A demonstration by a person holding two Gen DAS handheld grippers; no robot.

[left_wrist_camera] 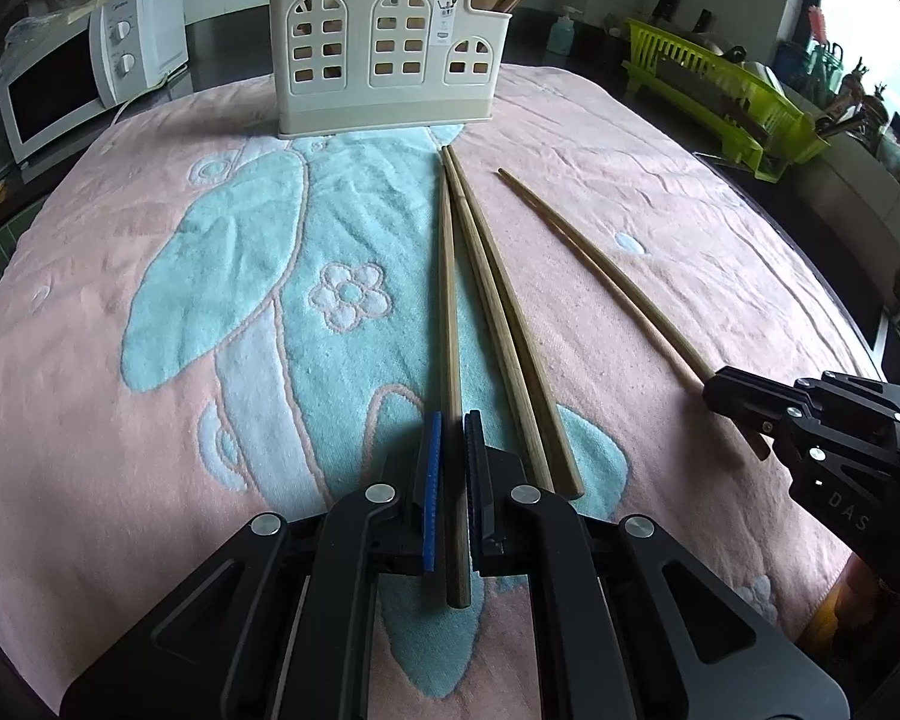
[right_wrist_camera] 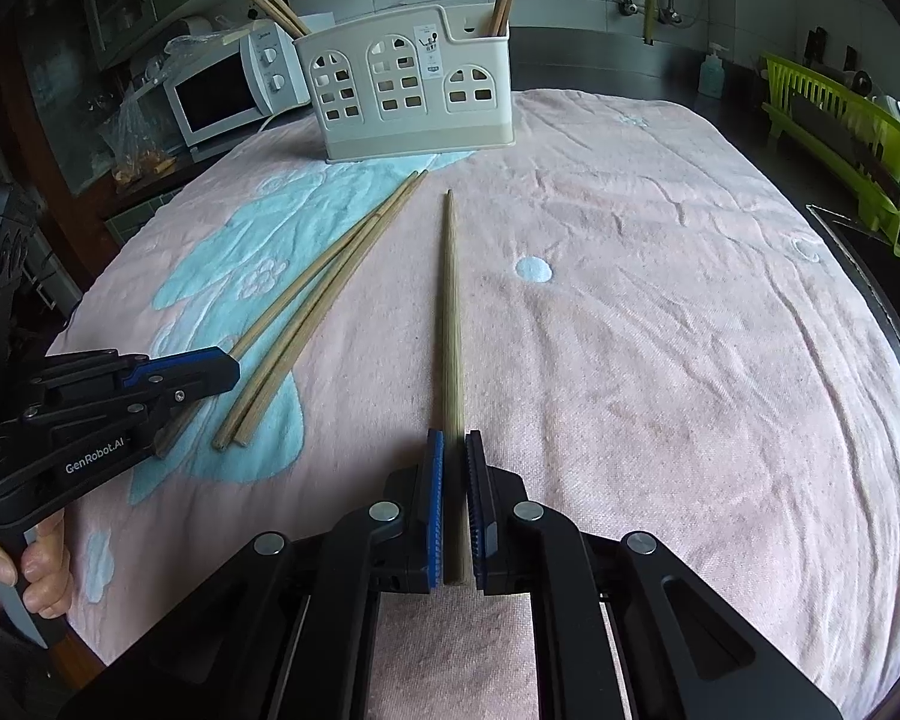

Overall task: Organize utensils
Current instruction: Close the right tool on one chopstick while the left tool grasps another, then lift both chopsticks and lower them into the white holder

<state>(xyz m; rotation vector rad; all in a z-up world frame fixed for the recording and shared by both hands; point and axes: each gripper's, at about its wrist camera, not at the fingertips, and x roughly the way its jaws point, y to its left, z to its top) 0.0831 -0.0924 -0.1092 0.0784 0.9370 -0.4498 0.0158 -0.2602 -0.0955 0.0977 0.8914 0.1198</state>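
Several wooden chopsticks lie on a pink and blue towel [left_wrist_camera: 150,360]. My left gripper [left_wrist_camera: 452,420] is shut on the thick end of the leftmost chopstick [left_wrist_camera: 448,312], which points toward the cream utensil holder [left_wrist_camera: 384,54]. Two loose chopsticks [left_wrist_camera: 504,330] lie just right of it. My right gripper [right_wrist_camera: 455,438] is shut on the thick end of a separate chopstick [right_wrist_camera: 450,312], which lies on the towel. In the right wrist view the left gripper [right_wrist_camera: 228,369] sits at the left, a hand [right_wrist_camera: 36,564] on its handle. The holder [right_wrist_camera: 414,84] has chopsticks standing in its end compartments.
A white microwave [left_wrist_camera: 72,84] stands behind the towel at the left. A green dish rack [left_wrist_camera: 720,90] and a soap bottle [left_wrist_camera: 561,30] are at the back right. The towel [right_wrist_camera: 660,330] hangs to the table's edge on the right.
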